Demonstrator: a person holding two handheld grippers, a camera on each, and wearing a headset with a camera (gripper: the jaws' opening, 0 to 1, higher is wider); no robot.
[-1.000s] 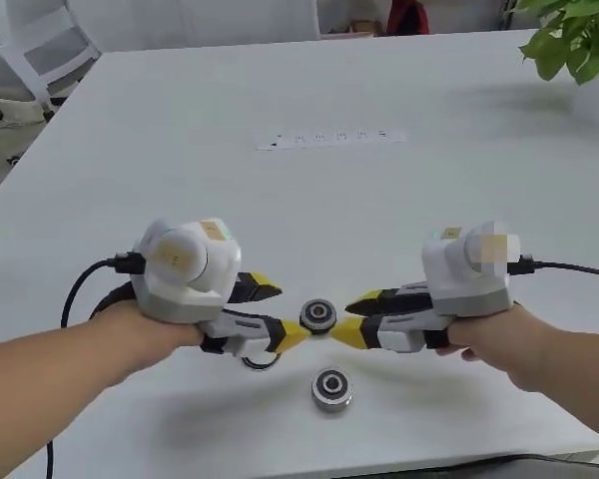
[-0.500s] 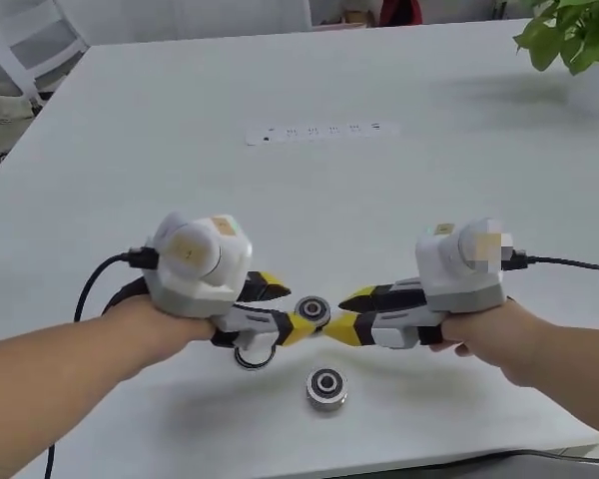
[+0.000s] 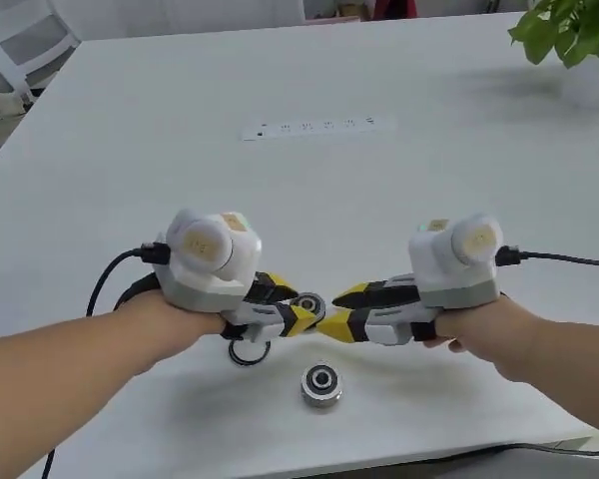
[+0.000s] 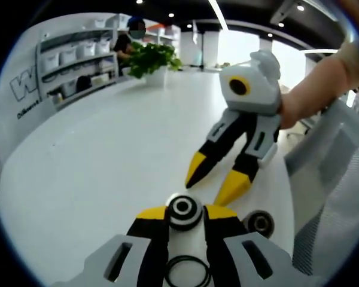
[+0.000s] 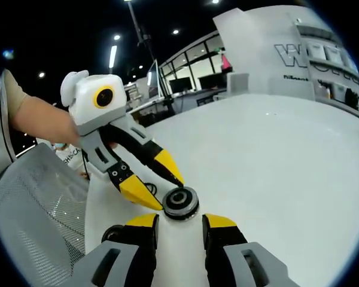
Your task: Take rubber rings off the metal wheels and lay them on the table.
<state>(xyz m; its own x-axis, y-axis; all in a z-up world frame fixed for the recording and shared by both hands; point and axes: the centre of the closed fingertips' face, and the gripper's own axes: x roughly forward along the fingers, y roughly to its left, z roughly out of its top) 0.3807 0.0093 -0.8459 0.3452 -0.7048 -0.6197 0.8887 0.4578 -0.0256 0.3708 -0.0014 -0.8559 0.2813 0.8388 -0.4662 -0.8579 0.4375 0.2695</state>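
Both forearms angled inward, wrists level. Pinches one wheel [image 3: 307, 304] between the left gripper's [image 3: 298, 305] yellow tips, closed snugly on it. Holds the right gripper [image 3: 335, 309] spread apart with nothing in it, tips just short of that wheel. Shows a second wheel [image 3: 321, 384] on the table [image 3: 379, 200] near both tips, and a loose ring [image 3: 248, 352] lying under the left jaws.

left gripper [image 3: 304, 309]: white and grey body, black jaws, yellow tips. right gripper [image 3: 334, 309] same colours. clamped wheel [image 3: 308, 303] silver with black ring; second wheel [image 3: 321, 384] likewise. loose ring [image 3: 248, 352] black. table [image 3: 399, 190] plain white. plant leaves [image 3: 564, 30] green. cables [image 3: 564, 262] black.
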